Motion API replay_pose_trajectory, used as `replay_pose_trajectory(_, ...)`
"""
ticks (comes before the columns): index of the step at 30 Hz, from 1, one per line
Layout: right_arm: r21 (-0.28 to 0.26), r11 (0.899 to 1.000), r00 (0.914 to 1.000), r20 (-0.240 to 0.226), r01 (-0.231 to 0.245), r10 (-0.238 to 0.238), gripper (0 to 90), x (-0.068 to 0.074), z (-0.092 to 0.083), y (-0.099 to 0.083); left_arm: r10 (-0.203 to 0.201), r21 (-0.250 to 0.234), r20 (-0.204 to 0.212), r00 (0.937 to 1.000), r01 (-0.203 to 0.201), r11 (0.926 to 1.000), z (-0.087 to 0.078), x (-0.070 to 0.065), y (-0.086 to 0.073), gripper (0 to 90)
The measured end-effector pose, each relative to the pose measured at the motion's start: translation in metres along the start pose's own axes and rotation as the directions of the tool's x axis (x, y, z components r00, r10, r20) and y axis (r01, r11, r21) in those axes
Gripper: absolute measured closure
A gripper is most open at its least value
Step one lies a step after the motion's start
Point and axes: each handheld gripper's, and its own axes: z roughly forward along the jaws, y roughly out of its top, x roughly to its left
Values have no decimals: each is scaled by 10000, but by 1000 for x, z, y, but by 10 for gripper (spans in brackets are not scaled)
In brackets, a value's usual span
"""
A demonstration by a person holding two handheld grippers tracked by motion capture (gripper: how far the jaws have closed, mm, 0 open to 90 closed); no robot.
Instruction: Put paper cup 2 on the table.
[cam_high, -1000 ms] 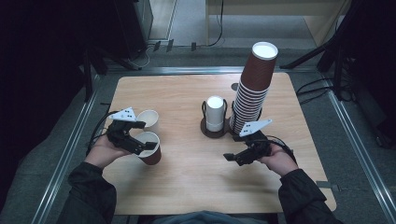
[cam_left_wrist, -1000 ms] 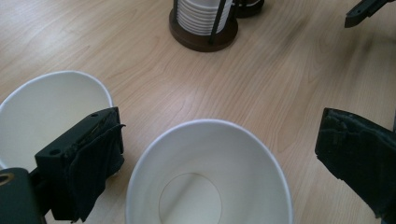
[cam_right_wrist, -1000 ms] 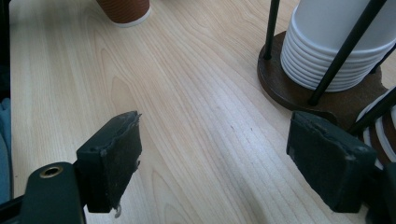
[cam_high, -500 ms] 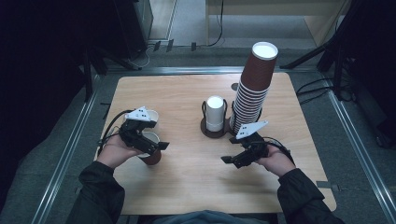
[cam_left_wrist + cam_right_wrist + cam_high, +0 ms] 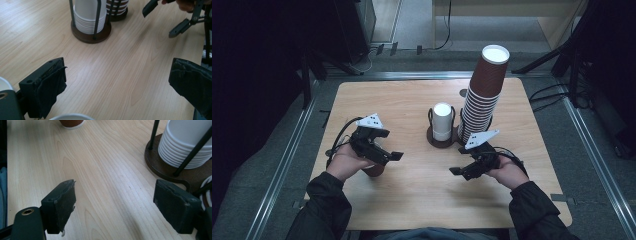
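dim, dark-edged high view; table evenly lit, soft shadows, near claws blurred.

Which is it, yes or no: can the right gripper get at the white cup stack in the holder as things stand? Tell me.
Probably yes. The right gripper is open, and bare table lies between it and the white cup stack. The holder's black rods flank the stack, so the fingers may have to come from above.

Pale wooden table, grain running lengthwise, set inside a grey metal rail frame. Near the table's middle stood a dark round wire holder with a nested stack of white cups upright in it. Just beside it, on its right in the high view, rose a tall stack of brown paper cups, leaning slightly, white inside at the top. Black cables lay on the floor beyond the table's right edge.
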Motion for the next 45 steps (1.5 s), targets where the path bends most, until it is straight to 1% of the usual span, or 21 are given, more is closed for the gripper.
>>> replay_pose_trajectory(2, 15, 10000, 10000, 7, 35, -35, 181, 1, 1, 1, 86, -45, -123, 9999, -86, 10000, 2, -3, 2, 29)
replay_pose_trajectory(4, 16, 10000, 10000, 12, 63, -63, 181, 2, 1, 1, 161, -45, 2, 9999, -161, 9999, 6, -7, 4, 37)
replay_pose_trajectory(7, 5, 10000, 10000, 11, 44, -44, 181, 1, 0, 0, 277, 62, 28, 9996, -278, 9996, 11, -12, 8, 37)
replay_pose_trajectory(12, -99, 10000, 10000, 94, -13, 14, 181, -1, -2, -1, 247, 126, 52, 9997, -248, 9996, 22, -20, 15, 37)
replay_pose_trajectory(13, -107, 9999, 9999, 98, -25, 26, 181, -2, -2, -1, 153, 115, 62, 9999, -154, 9998, 24, -21, 16, 37)
replay_pose_trajectory(15, -109, 9999, 9999, 145, -90, 92, 181, -2, -3, -1, 122, 39, 156, 9998, -122, 9999, 27, -24, 20, 37)
replay_pose_trajectory(18, -127, 9999, 9998, 170, -108, 110, 181, -3, -4, -2, 336, 140, 178, 9993, -338, 9993, 33, -29, 23, 37)
replay_pose_trajectory(22, -196, 9997, 9996, 227, -153, 157, 181, -4, -5, -2, 448, 311, 253, 9987, -455, 9985, 45, -35, 27, 37)
replay_pose_trajectory(24, -230, 9996, 9996, 256, -137, 143, 181, -5, -6, -2, 488, 355, 323, 9983, -499, 9981, 50, -38, 29, 37)
replay_pose_trajectory(27, -254, 9996, 9995, 299, -126, 134, 181, -5, -7, -2, 539, 403, 589, 9968, -563, 9976, 59, -43, 31, 47)
replay_pose_trajectory(31, -249, 9996, 9993, 343, -118, 127, 181, -6, -8, -3, 878, 743, 416, 9953, -907, 9931, 71, -53, 31, 49)
replay_pose_trajectory(35, -251, 9997, 9993, 376, -74, 84, 181, -7, -9, -3, 783, 794, 210, 9967, -798, 9936, 78, -57, 30, 49)
replay_pose_trajectory(39, -270, 9996, 9991, 426, 13, -1, 183, -8, -9, -3, 580, 657, 128, 9982, -587, 9961, 83, -57, 27, 49)
replay_pose_trajectory(41, -303, 9995, 9991, 413, 88, -75, 190, -8, -10, -3, 534, 663, 89, 9985, -539, 9963, 85, -58, 26, 49)
replay_pose_trajectory(43, -359, 9993, 9991, 404, 126, -112, 190, -8, -10, -4, 543, 678, -82, 9985, -536, 9963, 87, -58, 25, 49)
replay_pose_trajectory(45, -382, 9992, 9993, 356, 135, -122, 190, -9, -9, -4, 478, 693, -105, 9988, -470, 9965, 89, -59, 24, 49)
